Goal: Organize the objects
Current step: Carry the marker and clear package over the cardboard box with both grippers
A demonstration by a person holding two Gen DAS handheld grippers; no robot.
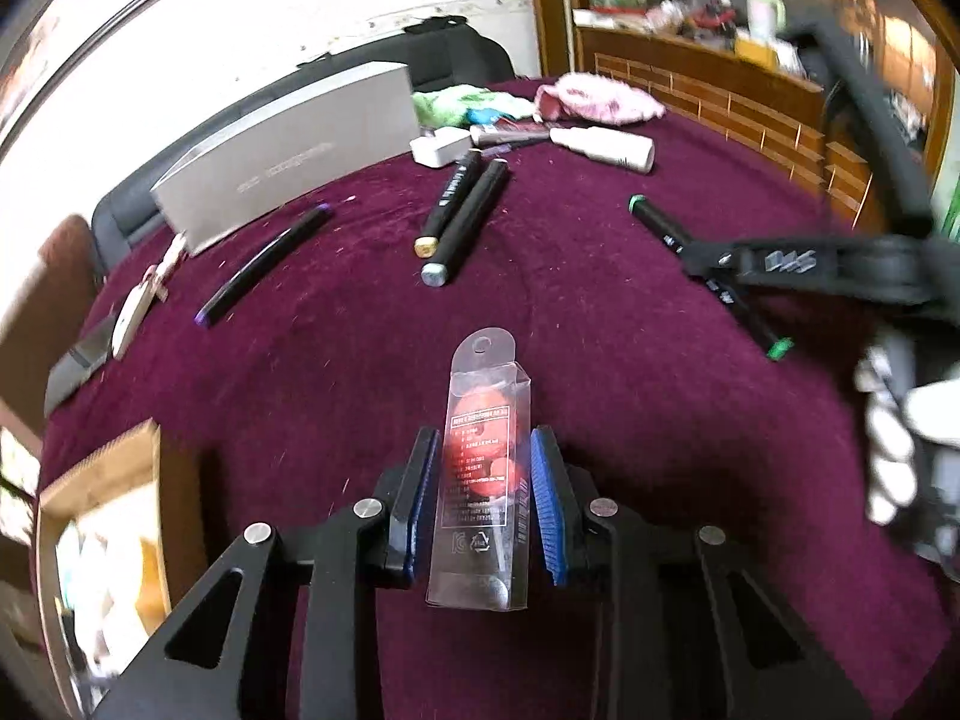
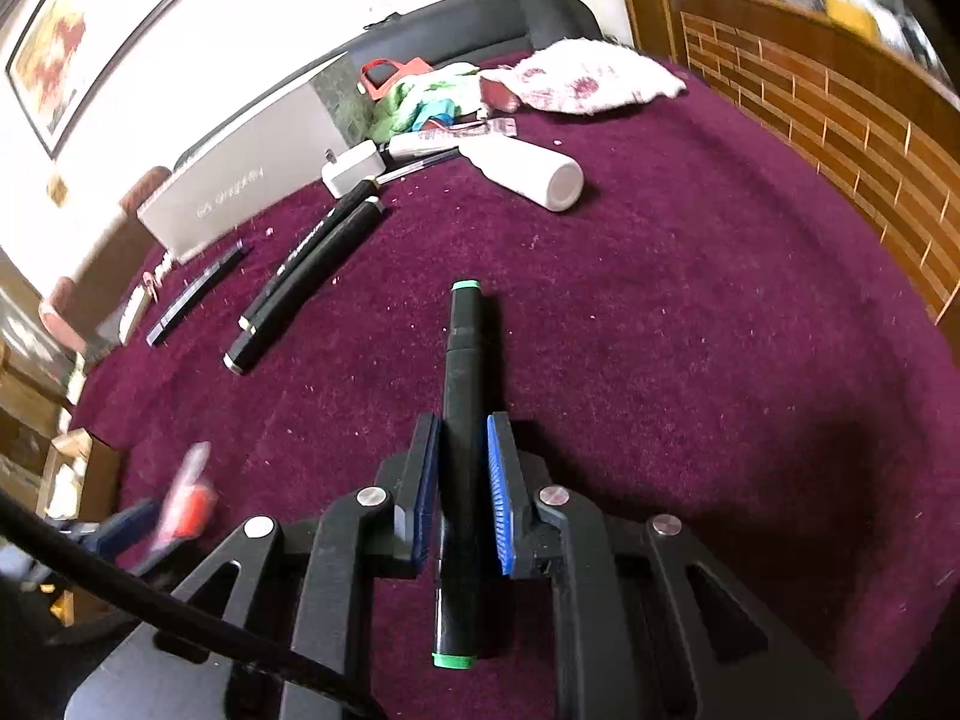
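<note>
Left gripper (image 1: pixel 483 498): our pads pinch the clear packet (image 1: pixel 483 480), lifted above the maroon cloth (image 1: pixel 600 360).
Right gripper (image 2: pixel 462 492): clamped tight on the green-capped marker (image 2: pixel 462 420).
Advice: we keep both grips firm and carry each item level toward its group.

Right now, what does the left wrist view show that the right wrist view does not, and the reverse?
Only the left view clearly shows the clear packet between the left gripper fingers, its red contents sharp, and a wooden box. Only the right view shows the red holder behind the green cloth. Both show the green-capped marker in the right gripper, the grey box and the white bottle.
</note>
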